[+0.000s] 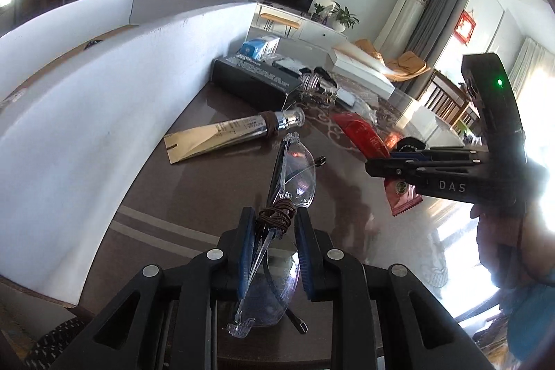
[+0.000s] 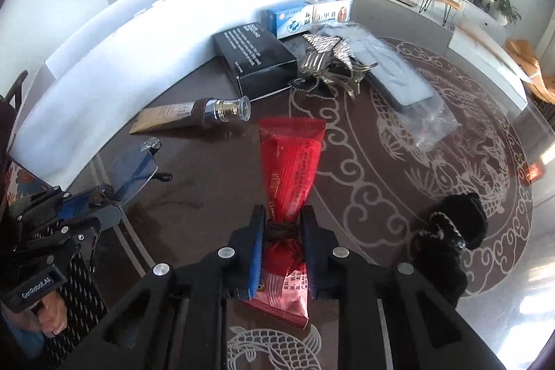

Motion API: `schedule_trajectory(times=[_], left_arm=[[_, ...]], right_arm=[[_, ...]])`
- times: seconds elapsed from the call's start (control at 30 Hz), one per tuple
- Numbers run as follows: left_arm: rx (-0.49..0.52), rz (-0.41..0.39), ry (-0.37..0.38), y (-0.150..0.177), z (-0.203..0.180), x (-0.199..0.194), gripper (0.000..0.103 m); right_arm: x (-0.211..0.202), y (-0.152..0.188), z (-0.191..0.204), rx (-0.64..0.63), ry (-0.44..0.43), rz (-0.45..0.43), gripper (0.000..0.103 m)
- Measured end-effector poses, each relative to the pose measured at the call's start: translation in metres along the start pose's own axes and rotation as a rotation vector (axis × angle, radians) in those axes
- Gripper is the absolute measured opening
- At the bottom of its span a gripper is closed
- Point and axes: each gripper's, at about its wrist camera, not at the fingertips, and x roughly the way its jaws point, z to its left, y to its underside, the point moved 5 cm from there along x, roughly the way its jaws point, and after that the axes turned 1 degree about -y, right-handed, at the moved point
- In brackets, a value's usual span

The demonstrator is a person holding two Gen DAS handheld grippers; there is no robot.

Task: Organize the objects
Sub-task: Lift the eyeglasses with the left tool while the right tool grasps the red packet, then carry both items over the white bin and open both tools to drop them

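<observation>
Glasses and a red packet held up, the other things lying on the table.

The clear glasses (image 1: 295,169), wound with a brown cord, stand on edge at the centre of the left view; the red packet (image 2: 291,169), cord-tied at its waist, runs up the middle of the right view. Above it lie a gold tube (image 2: 184,115), a black box (image 2: 255,56), a blue-and-white box (image 2: 295,19), a glittery hair clip (image 2: 326,65) and a bagged grey case (image 2: 395,75).

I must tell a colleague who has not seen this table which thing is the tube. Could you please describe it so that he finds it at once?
Start at the long white wall along the table's edge. The gold tube lies flat just in front of it, left of the black box. Only it has a shiny metal neck, a clear cap and a dark band around it.
</observation>
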Motion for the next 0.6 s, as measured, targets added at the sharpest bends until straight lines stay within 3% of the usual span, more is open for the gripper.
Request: schedule_trajectory(times=[0.17, 0.33, 0.43, 0.6], left_arm=[[-0.060, -0.092, 0.060, -0.030, 0.000, -0.041, 0.023], [-0.156, -0.214, 0.047, -0.081, 0.040, -0.100, 0.023], [-0.192, -0.228, -0.053, -0.107, 0.082, -0.117, 0.023], [-0.207, -0.128, -0.236, -0.124, 0.142, -0.105, 0.023]], right_arm=[[-0.051, -0.025, 0.007, 0.016, -0.041, -0.117, 0.021], [-0.087, -0.090, 0.073, -0.034, -0.172, -0.243, 0.021], [-0.084, -0.131, 0.128, -0.071, -0.276, -0.268, 0.021], [-0.045, -0.169, 0.206, -0.129, -0.349, -0.222, 0.022]])
